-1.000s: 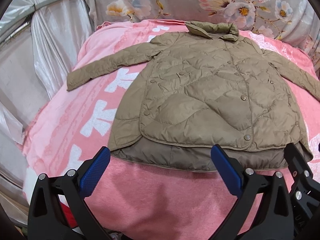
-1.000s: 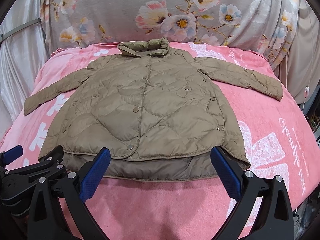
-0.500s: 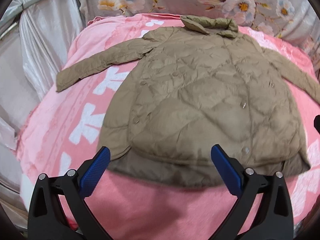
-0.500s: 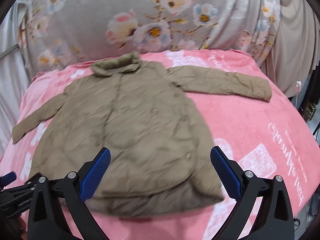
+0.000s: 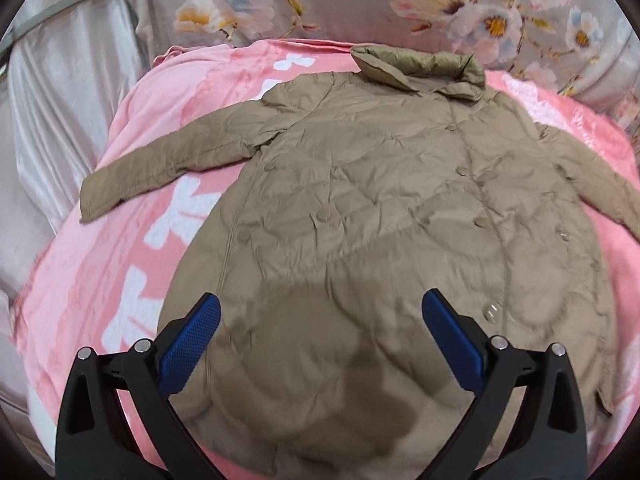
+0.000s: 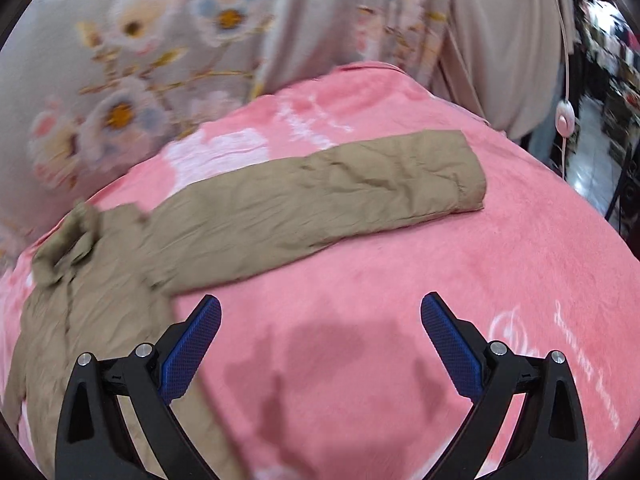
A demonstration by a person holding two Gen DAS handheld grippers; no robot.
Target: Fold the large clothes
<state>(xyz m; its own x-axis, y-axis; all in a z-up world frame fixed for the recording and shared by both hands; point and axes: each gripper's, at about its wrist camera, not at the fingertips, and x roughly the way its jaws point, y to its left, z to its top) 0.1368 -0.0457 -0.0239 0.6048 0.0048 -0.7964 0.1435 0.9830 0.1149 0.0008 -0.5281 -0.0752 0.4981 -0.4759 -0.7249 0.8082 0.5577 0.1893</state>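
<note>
A khaki quilted coat (image 5: pixel 380 220) lies flat and buttoned on a pink blanket (image 5: pixel 120 240), collar at the far end, sleeves spread out. My left gripper (image 5: pixel 320 340) is open and empty, hovering over the coat's lower body. In the right wrist view the coat's right sleeve (image 6: pixel 320 196) stretches across the blanket (image 6: pixel 440 280), cuff to the right. My right gripper (image 6: pixel 320 340) is open and empty above bare blanket, just in front of that sleeve.
A floral grey cloth (image 5: pixel 360 0) hangs behind the bed. Shiny silver fabric (image 5: pixel 60 80) hangs on the left. A beige curtain (image 6: pixel 500 40) and a pink corded switch (image 6: pixel 564 120) hang at the right, with a dark cluttered room beyond.
Both grippers moved forward over the bed. The left went from the hem to above the coat's body. The right swung right toward the right sleeve. Both stay open.
</note>
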